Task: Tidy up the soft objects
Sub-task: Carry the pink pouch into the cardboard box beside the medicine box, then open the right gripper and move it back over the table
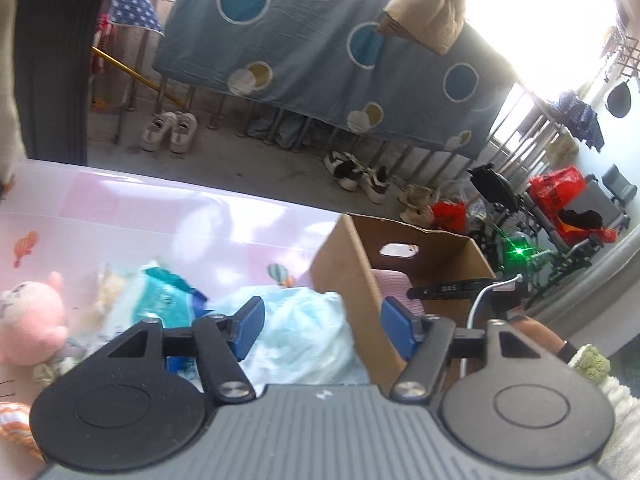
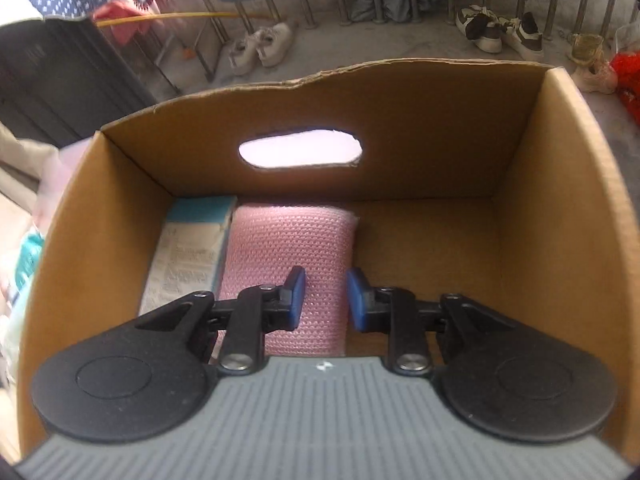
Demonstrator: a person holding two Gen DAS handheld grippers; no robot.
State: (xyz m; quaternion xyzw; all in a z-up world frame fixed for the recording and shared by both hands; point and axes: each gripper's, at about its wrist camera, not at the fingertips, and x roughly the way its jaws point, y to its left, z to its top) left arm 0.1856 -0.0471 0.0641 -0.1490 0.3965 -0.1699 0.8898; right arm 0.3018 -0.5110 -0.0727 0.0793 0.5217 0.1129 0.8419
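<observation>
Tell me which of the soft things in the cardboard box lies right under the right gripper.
The pink knitted pad. It lies flat on the box floor below the open right gripper; the white-and-teal packet sits beside it against the left wall.

White sneakers (image 1: 170,131), wheelchair (image 1: 576,216), spotted sheet (image 1: 320,52) on railing.

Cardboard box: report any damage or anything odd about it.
The cardboard box has a ragged, wavy back rim, as if torn off, above the handle cutout. The walls otherwise look sound.
</observation>
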